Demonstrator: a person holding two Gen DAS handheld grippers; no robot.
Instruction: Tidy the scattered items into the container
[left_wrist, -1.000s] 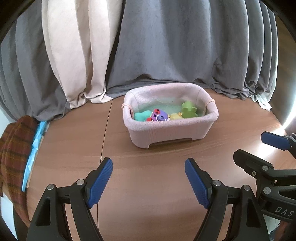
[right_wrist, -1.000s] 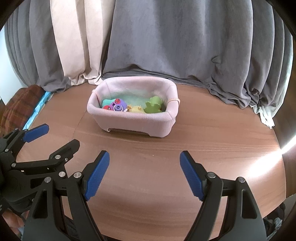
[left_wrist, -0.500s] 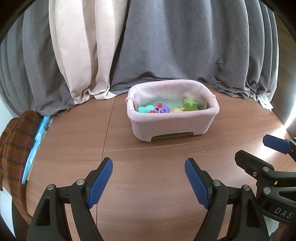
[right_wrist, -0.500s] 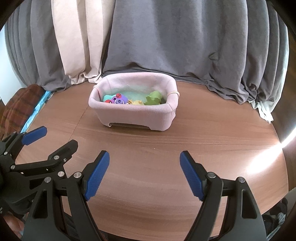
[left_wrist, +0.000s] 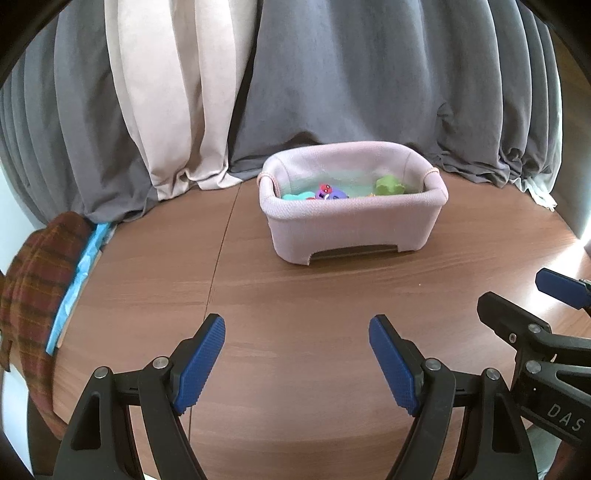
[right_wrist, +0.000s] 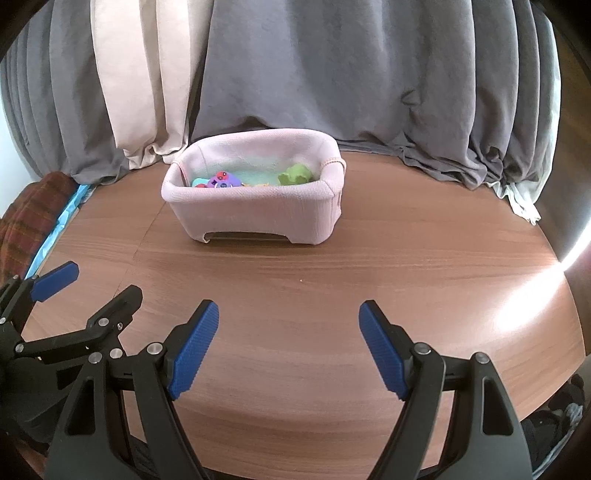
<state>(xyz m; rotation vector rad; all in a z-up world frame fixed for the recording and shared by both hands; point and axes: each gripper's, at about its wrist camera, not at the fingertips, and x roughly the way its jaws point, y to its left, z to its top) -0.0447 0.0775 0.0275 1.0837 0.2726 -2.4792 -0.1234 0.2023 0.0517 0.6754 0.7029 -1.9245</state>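
Observation:
A pink fabric basket stands at the far side of the round wooden table. Inside it lie a green toy, a purple toy with red spots and a teal piece. My left gripper is open over bare wood, well short of the basket, nothing between its blue pads. My right gripper is open too, holding nothing, beside the left one. Each gripper appears at the other view's edge.
Grey and cream curtains hang behind the table. A red plaid cloth and a blue strip lie at the table's left edge. Bright sunlight falls on the right side of the wood.
Both grippers have sunk toward the table and tilted up a little, so the basket sits higher in both views and less of its inside shows. Their jaws kept the same width.

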